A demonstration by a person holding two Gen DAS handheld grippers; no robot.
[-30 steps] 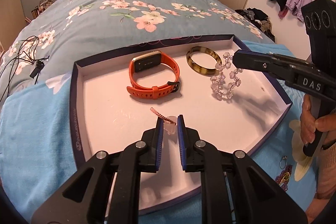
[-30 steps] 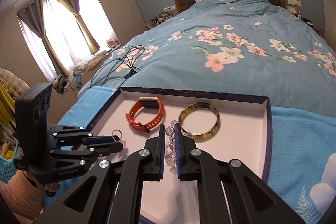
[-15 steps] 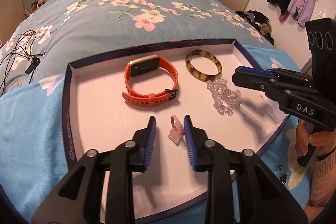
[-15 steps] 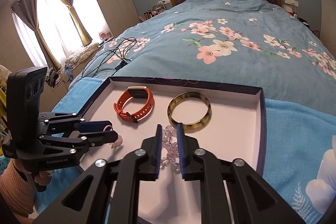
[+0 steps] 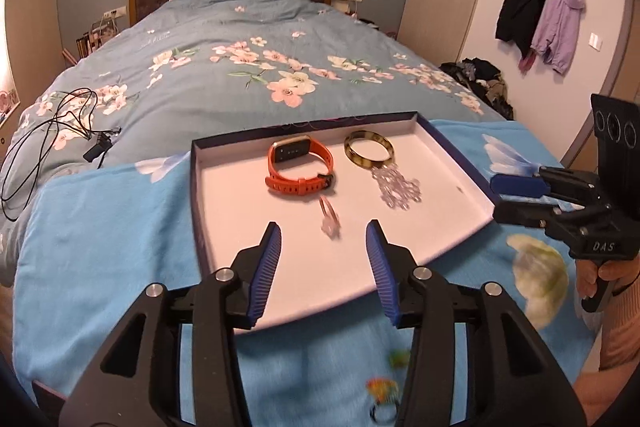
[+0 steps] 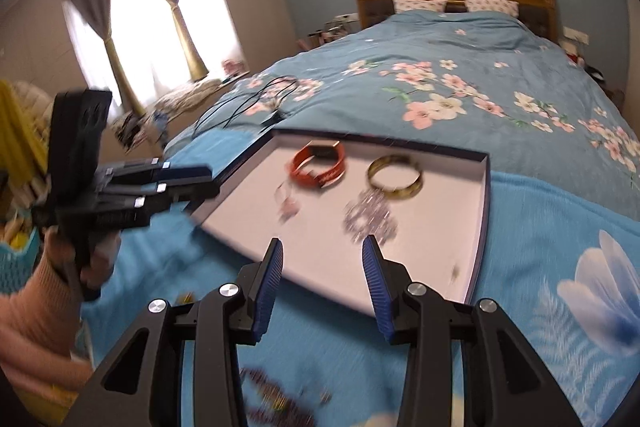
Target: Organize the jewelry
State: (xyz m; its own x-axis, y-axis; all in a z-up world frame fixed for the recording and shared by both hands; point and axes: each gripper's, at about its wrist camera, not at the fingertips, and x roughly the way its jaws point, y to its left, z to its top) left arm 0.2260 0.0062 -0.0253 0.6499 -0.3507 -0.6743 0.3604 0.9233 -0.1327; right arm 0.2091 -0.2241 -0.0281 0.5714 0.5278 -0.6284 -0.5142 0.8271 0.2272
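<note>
Hovering at the near edge of the tray (image 5: 452,151), left gripper (image 5: 324,259) and right gripper (image 6: 320,277) have just been opening; nothing sits between either pair. Remaining loose jewelry (image 5: 384,387) lies on the bed, below and behind the left gripper, which is nearer.

The black left gripper with blue ribbed pads (image 5: 324,269) points forward and downward, its jaws just opened and parted with nothing between them. The matching black right gripper with blue ribbed pads (image 6: 322,281) at its three o'clock does likewise, jaws apart and empty. A hand in a peach knitted sleeve (image 6: 86,259) grips the left handle.
</note>
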